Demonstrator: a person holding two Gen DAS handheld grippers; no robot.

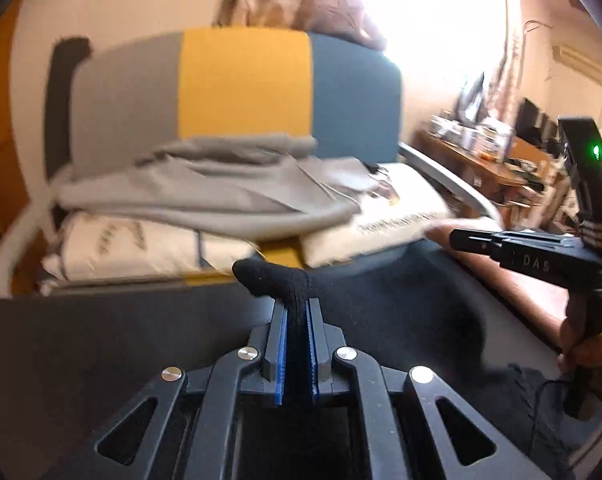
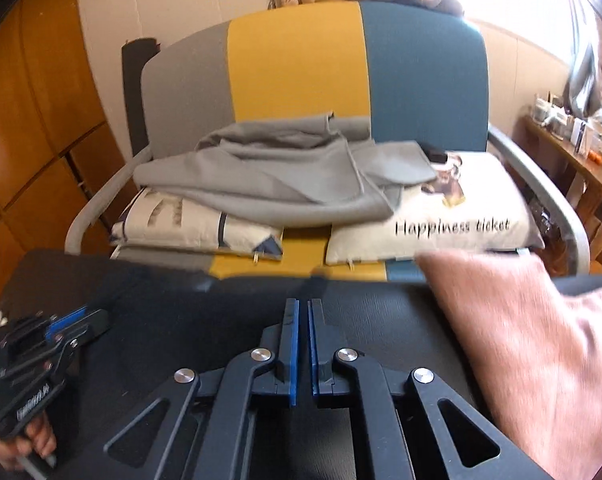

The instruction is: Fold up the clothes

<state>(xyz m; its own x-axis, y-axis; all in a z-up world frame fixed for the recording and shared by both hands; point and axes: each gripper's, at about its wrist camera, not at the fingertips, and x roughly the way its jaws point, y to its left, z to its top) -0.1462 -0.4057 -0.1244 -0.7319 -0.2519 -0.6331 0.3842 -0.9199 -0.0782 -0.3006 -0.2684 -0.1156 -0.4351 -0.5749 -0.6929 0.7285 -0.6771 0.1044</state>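
Left wrist view, grip: the left hand-held gripper [image 1: 297, 312] is clenched on a bit of black cloth [image 1: 273, 278], maybe a sock. The cloth pokes up out of the tips and bends to the left.
Left wrist view, place: the black cloth is right in the fingers, above the dark worktop [image 1: 101, 340]. The right hand-held gripper [image 1: 467, 239] is off to the right, apart from it.
Left wrist view, risk: only a small bit is pinched, so I think a quick pull could make it slip out.
Right wrist view, grip: the right hand-held gripper [image 2: 303, 308] is nearly closed and holds nothing.
Right wrist view, place: a pink cloth [image 2: 541, 352] lies on the worktop, just to the right of it. A gray garment [image 2: 277, 176] lies crumpled on pillows on the chair [image 2: 421, 68], well behind.
Right wrist view, risk: the picture is smeared, so the hand seems to be moving fast. It could bump the pink cloth and mess it up.
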